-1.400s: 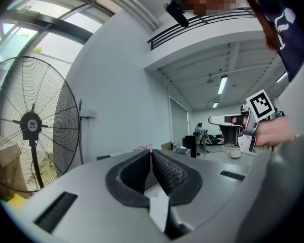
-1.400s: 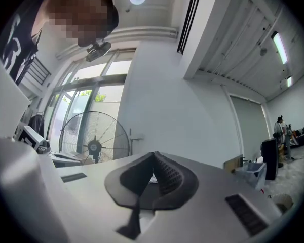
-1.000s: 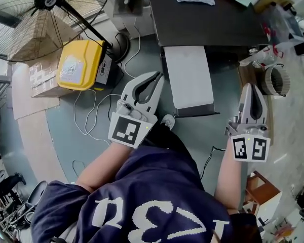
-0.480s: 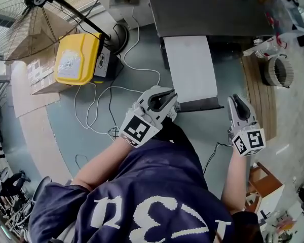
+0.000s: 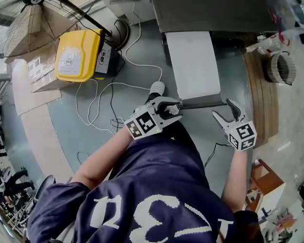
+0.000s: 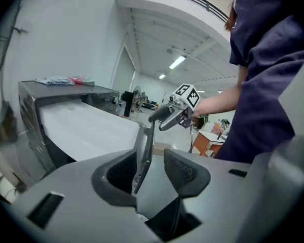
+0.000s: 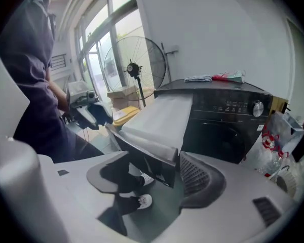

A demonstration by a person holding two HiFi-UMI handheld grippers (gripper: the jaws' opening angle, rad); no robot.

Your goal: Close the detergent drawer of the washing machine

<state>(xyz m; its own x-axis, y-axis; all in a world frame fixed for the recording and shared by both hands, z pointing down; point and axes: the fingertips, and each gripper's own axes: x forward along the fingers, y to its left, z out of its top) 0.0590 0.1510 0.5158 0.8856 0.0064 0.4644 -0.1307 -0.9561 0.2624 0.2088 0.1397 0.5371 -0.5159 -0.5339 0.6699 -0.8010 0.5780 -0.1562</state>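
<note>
Detergent drawer (image 5: 195, 65), pulled far out of the washing machine (image 5: 207, 9), upper centre of frame.
Stiff, probably light; best taken at the front panel (image 5: 202, 104), whose ends stand unclamped between the opening jaws of left gripper (image 5: 171, 107) and right gripper (image 5: 224, 112).

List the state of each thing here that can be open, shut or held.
detergent drawer, pulled far out of the washing machine.
left tool, jaws opening, the drawer's front panel between them.
right tool, jaws opening, the same panel's other end between them.
</note>
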